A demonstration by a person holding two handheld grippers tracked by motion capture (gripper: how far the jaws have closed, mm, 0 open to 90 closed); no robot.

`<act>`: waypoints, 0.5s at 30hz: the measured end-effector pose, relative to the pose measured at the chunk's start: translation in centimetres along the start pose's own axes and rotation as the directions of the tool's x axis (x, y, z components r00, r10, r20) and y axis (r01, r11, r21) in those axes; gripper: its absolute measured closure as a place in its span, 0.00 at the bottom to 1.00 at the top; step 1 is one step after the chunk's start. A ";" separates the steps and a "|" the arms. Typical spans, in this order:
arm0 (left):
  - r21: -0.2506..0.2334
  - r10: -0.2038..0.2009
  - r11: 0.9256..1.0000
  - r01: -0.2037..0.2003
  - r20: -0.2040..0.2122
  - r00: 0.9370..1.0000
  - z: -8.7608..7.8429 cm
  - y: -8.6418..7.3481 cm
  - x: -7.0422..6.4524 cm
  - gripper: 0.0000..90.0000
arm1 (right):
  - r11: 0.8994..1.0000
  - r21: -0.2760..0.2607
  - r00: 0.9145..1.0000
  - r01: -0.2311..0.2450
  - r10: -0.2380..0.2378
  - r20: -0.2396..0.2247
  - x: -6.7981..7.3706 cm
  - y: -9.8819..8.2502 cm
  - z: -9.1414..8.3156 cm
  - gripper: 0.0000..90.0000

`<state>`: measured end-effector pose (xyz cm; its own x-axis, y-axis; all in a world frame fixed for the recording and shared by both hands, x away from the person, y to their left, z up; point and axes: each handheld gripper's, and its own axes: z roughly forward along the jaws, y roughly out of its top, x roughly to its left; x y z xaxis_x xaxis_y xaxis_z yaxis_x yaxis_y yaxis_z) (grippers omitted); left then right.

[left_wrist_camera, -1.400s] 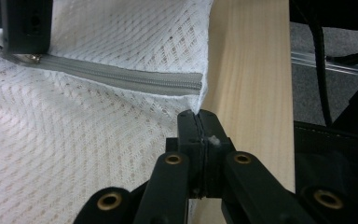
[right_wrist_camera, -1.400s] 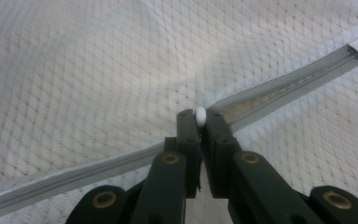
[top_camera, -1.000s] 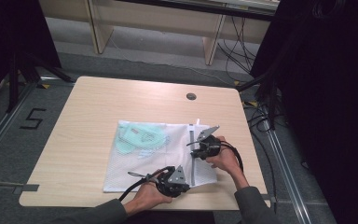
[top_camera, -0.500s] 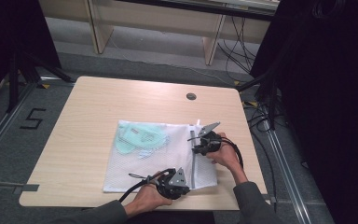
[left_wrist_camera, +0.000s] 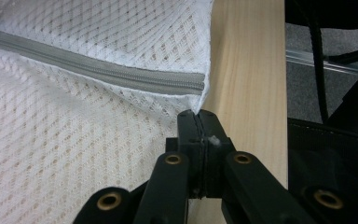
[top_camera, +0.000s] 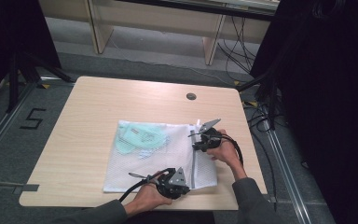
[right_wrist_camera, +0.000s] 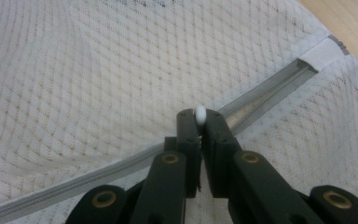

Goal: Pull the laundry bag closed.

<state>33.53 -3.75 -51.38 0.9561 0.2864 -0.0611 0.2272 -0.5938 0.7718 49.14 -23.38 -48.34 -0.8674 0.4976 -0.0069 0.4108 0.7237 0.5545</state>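
Note:
A white mesh laundry bag (top_camera: 158,161) lies flat on the wooden table (top_camera: 98,107), with a pale green garment (top_camera: 137,136) inside its far left part. A grey zipper (top_camera: 193,161) runs along the bag's right side. My left gripper (top_camera: 179,186) is at the bag's near right corner and is shut on the mesh edge (left_wrist_camera: 193,112) just below the zipper's end (left_wrist_camera: 186,86). My right gripper (top_camera: 199,142) is near the far end of the zipper (right_wrist_camera: 261,100), shut on the white zipper pull (right_wrist_camera: 200,114).
A round cable hole (top_camera: 191,96) sits in the table's far right area. Black cables (top_camera: 261,116) hang off the right edge beside dark equipment. The table's near edge (left_wrist_camera: 251,70) runs close to my left gripper. Floor with a taped "5" lies left.
My right gripper has slid a little toward the bag's far edge along the zipper. The left gripper has stayed at the near corner.

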 end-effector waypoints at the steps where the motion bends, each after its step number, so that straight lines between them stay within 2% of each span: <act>1: -0.002 0.000 1.000 0.000 -0.001 1.000 0.1 0.0 0.0 0.99 | 1.000 0.002 1.000 0.001 -0.001 0.003 0.0 0.0 0.0 0.96; 6: 0.004 0.003 1.000 -0.003 0.001 1.000 0.0 0.0 0.1 0.99 | 1.000 0.012 1.000 0.003 -0.003 0.009 -0.2 0.2 -0.1 0.96; 7: -0.002 0.001 1.000 -0.001 0.000 1.000 0.1 0.0 0.0 0.99 | 1.000 0.014 1.000 -0.011 0.011 0.012 -0.2 0.2 0.0 0.96; 15: 0.001 -0.002 1.000 0.002 -0.003 1.000 0.0 0.0 0.0 0.99 | 1.000 0.000 1.000 0.003 -0.003 0.016 -0.5 0.4 0.2 0.96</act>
<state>33.51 -3.74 -51.32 0.9553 0.2894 -0.0607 0.2290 -0.5943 0.7709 49.82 -23.27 -48.32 -0.8639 0.5032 -0.0218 0.4085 0.7252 0.5542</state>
